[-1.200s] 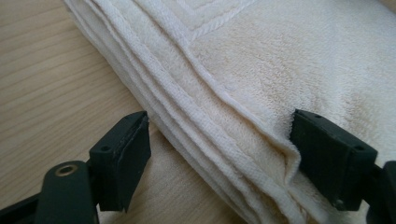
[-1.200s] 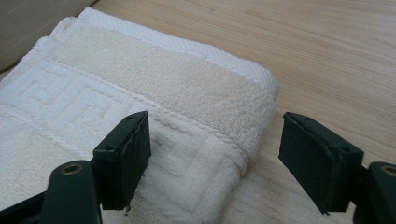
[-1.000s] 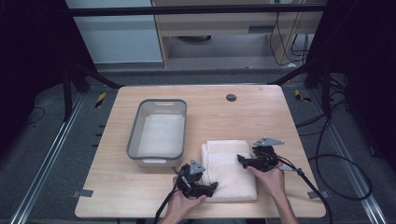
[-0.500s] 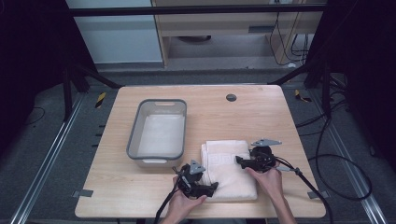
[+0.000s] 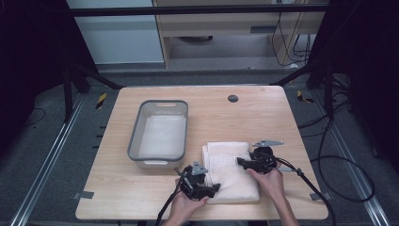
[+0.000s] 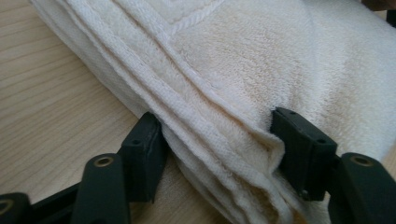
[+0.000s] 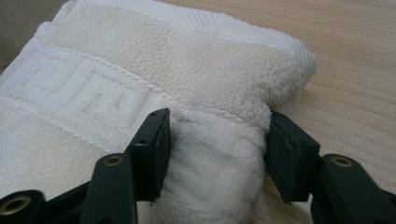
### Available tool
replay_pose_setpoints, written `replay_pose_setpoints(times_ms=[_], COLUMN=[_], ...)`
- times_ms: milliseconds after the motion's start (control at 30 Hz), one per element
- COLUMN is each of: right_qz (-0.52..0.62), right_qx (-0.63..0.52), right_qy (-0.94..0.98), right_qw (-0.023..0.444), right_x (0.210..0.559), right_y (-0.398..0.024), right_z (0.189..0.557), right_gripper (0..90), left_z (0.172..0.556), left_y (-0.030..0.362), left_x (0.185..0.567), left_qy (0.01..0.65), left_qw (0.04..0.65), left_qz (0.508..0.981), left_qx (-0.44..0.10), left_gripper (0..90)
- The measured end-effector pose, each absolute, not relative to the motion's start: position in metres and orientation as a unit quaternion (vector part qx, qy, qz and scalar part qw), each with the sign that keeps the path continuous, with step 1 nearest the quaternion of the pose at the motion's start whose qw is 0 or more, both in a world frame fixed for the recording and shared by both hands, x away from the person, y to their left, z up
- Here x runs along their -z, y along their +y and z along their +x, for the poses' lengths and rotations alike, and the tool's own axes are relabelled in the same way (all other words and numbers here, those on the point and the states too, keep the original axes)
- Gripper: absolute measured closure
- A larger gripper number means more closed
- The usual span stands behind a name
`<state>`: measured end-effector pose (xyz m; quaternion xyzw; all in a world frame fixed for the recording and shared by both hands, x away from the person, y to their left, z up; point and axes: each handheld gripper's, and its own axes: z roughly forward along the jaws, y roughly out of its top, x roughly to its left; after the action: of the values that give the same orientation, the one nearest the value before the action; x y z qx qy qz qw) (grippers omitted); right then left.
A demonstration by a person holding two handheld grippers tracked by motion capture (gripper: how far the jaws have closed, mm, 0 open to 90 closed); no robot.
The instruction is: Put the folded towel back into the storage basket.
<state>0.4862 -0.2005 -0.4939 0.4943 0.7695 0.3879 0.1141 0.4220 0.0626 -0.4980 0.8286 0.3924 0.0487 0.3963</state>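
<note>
**Both grippers biting into the folded towel**

We have the towel lying folded on the table, just beside the bin, off the bin's near right corner. Our left gripper sits at the towel corner nearest the bin's front; our right gripper sits at the towel's opposite long side, farther from the bin.

Both sets of jaws have just been closing, with cloth between them. In the left gripper view the left gripper has its jaws pinching the stacked hems at the towel corner, the layers bulging between the pads. In the right gripper view the right gripper has its jaws squeezing a thick fold of the towel, and the cloth puckers there.

From here we judge several risks:

- The left jaws seem to hold the layered edges near their tips. If only the upper layers are caught, the lower ones would sag free and the fold would open.
- The right jaws grip a soft bulge, so the terry could slide out under load.
- Uneven lifting would twist the bundle, and it might snag on the bin's rim.
</note>
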Motion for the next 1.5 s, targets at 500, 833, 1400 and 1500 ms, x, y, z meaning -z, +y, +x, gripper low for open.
replay_pose_setpoints(times_ms=[500, 833, 1400, 1500], right_qz=[0.486, 0.484, 0.465, 0.465], right_qx=[-0.405, -0.416, -0.451, -0.462], right_qy=[0.768, 0.762, 0.75, 0.743], right_qw=[0.104, 0.107, 0.131, 0.131], right_x=[0.49, 0.482, 0.456, 0.451], right_y=[-0.199, -0.2, -0.203, -0.205], right_z=[0.485, 0.483, 0.473, 0.471], right_gripper=[67.2, 69.7, 69.8, 69.7], left_z=[0.42, 0.417, 0.411, 0.41], left_y=[0.063, 0.065, 0.072, 0.073], left_x=[0.495, 0.49, 0.465, 0.46], left_qy=[0.39, 0.389, 0.374, 0.372], left_qw=[0.407, 0.417, 0.442, 0.446], left_qz=[0.826, 0.82, 0.813, 0.811], left_qx=[-0.036, -0.043, -0.065, -0.067], left_gripper=[62.2, 68.3, 69.7, 69.7])
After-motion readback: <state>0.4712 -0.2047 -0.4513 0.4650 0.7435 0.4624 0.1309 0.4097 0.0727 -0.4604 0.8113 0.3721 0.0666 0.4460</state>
